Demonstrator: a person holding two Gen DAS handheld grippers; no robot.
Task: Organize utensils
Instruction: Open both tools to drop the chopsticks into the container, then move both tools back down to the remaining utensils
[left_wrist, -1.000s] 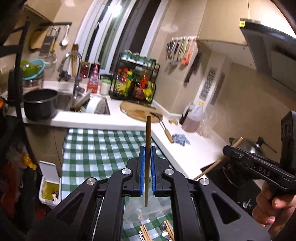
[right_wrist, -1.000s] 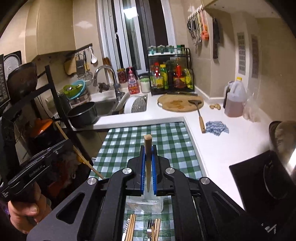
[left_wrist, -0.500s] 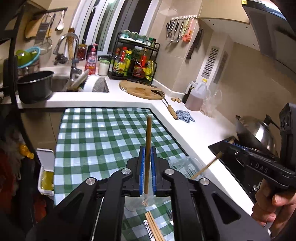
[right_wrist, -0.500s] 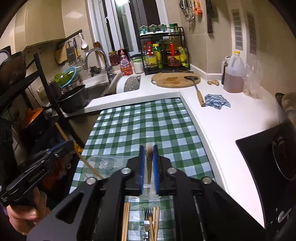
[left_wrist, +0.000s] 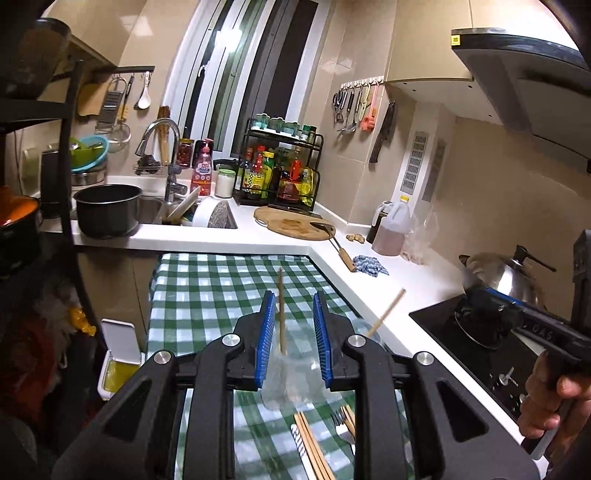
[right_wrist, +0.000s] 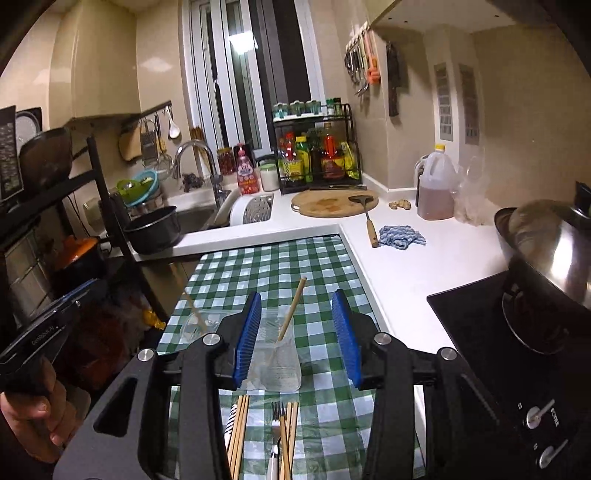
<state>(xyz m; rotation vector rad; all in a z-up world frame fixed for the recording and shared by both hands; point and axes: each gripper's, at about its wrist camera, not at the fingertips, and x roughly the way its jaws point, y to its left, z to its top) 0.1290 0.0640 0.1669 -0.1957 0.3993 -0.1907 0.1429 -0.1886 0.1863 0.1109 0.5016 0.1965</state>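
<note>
In the left wrist view my left gripper is opening. A wooden chopstick stands loose between its blue pads, its lower end in a clear plastic cup on the green checked cloth. In the right wrist view my right gripper is opening too. Its chopstick leans free inside a second clear cup. Each view shows the other cup with its chopstick off to the side. More chopsticks and a fork lie flat in front of the cups.
The checked table meets a white counter on its right. The counter holds a blue rag, a spatula and a round wooden board. A steel wok sits on the black hob. The sink and a black pot are at the far left.
Both grippers came down over the cups and went from shut on a chopstick to apart. Each chopstick now stands loose in its cup.
</note>
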